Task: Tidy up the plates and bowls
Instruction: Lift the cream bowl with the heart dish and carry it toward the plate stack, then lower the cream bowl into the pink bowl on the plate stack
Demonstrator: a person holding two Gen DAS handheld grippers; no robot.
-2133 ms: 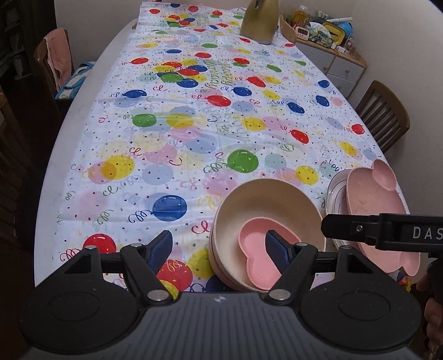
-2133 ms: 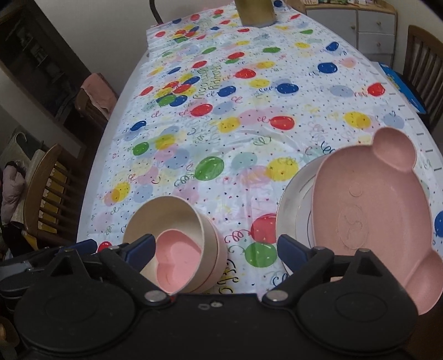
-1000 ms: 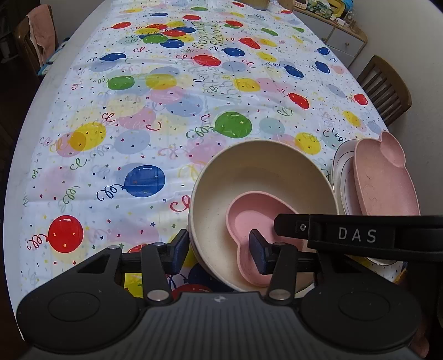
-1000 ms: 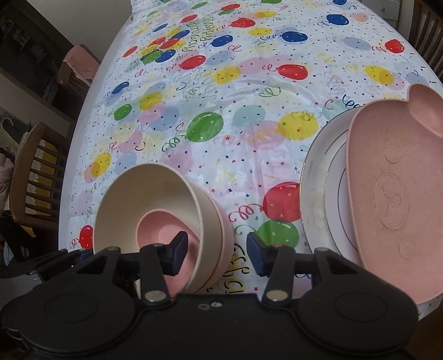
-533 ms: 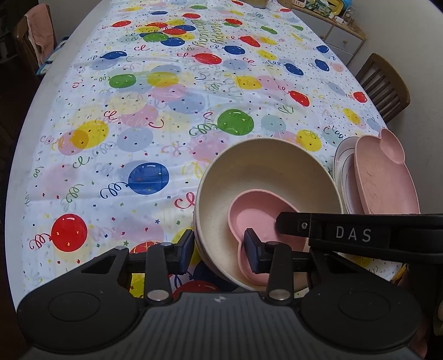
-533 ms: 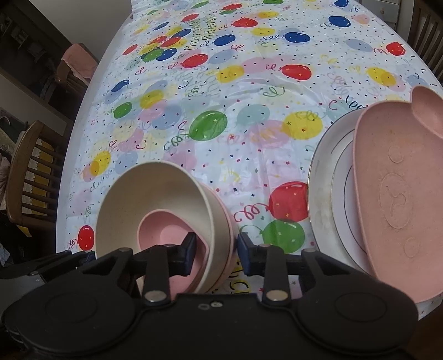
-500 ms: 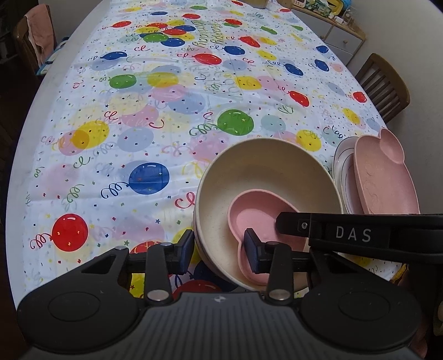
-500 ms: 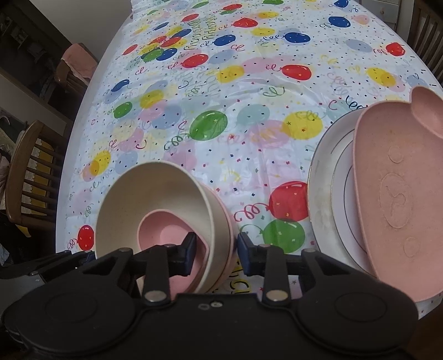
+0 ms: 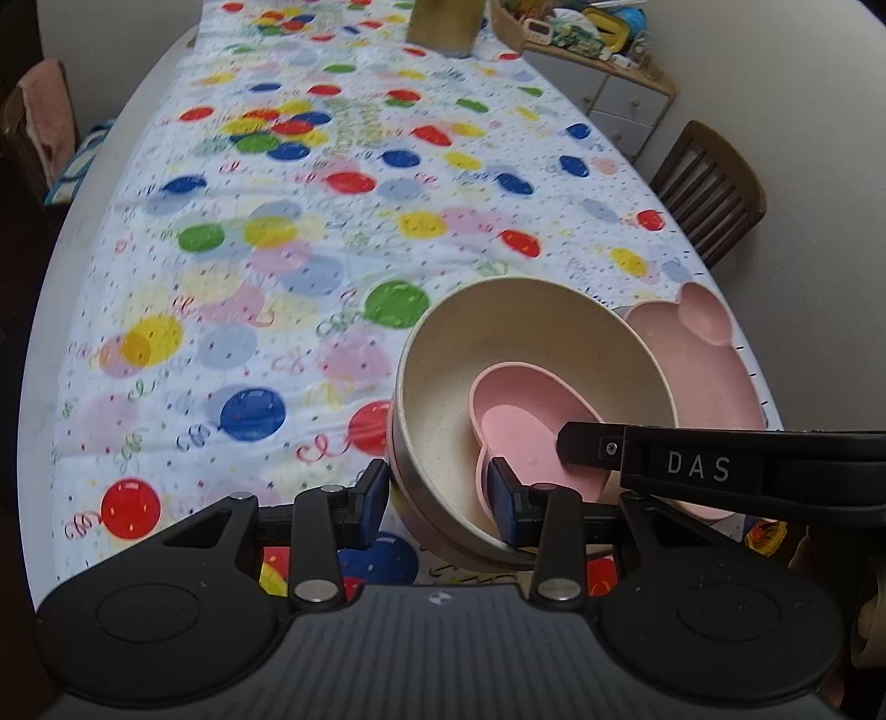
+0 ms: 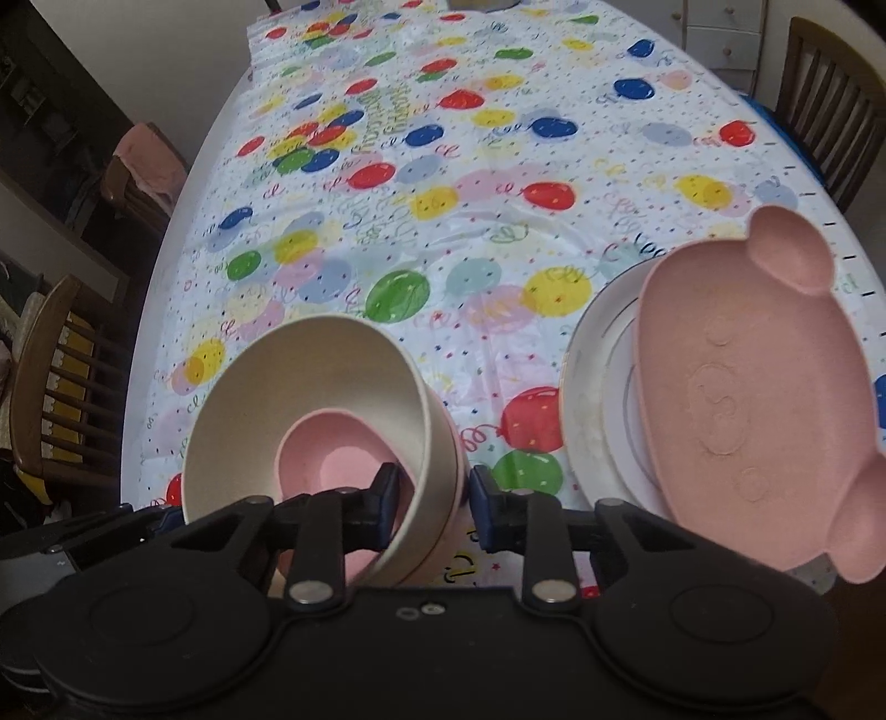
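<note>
A cream bowl (image 9: pixel 531 354) stacked on other bowls holds a small pink heart-shaped dish (image 9: pixel 526 426). My left gripper (image 9: pixel 437 493) is shut on the near left rim of the bowl stack. My right gripper (image 10: pixel 434 501) is shut on the stack's right rim; the cream bowl (image 10: pixel 310 399) and the pink dish (image 10: pixel 338 459) show there too. The stack is lifted and tilted above the table. A pink bear-shaped plate (image 10: pixel 747 376) lies on a white plate (image 10: pixel 595 376) at the right; the bear plate also shows in the left wrist view (image 9: pixel 703 354).
A balloon-print tablecloth (image 9: pixel 332 221) covers the long table. A gold-coloured object (image 9: pixel 443 22) stands at the far end. Wooden chairs stand at the right (image 9: pixel 709 188) and the left (image 10: pixel 55 376). A cabinet with clutter (image 9: pixel 598 72) is at the back right.
Both grippers have closed on the bowl stack's rim and raised it, moving it right and forward toward the plates. The stack now hides part of the bear plate in the left view.
</note>
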